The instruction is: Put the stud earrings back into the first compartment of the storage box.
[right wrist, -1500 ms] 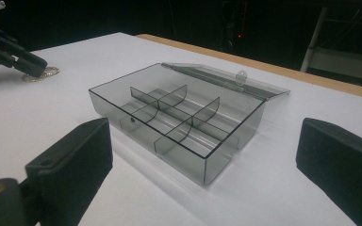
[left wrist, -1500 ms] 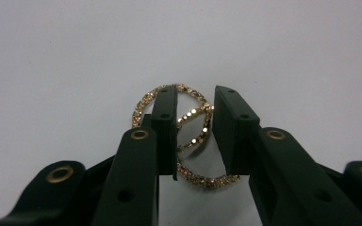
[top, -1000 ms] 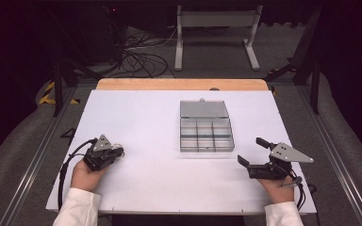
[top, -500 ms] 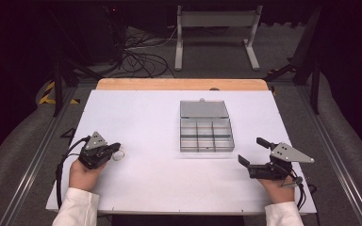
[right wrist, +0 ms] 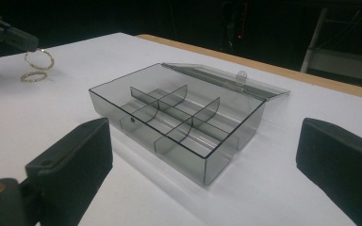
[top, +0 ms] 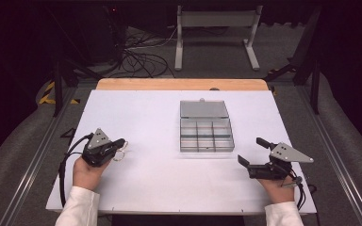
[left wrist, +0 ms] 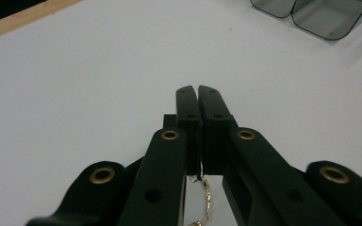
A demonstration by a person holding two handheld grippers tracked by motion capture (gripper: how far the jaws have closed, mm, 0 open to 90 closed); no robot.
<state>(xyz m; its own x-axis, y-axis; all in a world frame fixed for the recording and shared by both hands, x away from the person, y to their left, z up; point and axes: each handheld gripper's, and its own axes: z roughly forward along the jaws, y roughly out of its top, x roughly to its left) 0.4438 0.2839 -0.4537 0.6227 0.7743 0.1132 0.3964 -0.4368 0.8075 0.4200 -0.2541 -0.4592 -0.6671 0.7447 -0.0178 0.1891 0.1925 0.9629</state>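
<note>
Left claw (top: 120, 145): jaws pressed together on a thin gold chain (left wrist: 206, 197), low over the white surface (top: 141, 117) near its left edge, chain dangling toward a small gold loop (right wrist: 33, 76) lying on that surface. Right claw (top: 250, 153): jaws spread wide, holding nothing, near the right front corner. Between them, toward the back: smoky clear box (top: 206, 134), lid (top: 203, 108) open, 6 compartments.

Gold chain (left wrist: 206, 197) dangles beside open (smoky) divided box (top: 206, 128).

dark room, grey floor (top: 207, 52), tangled cables (top: 136, 52), white metal stand (top: 217, 21) behind.
</note>
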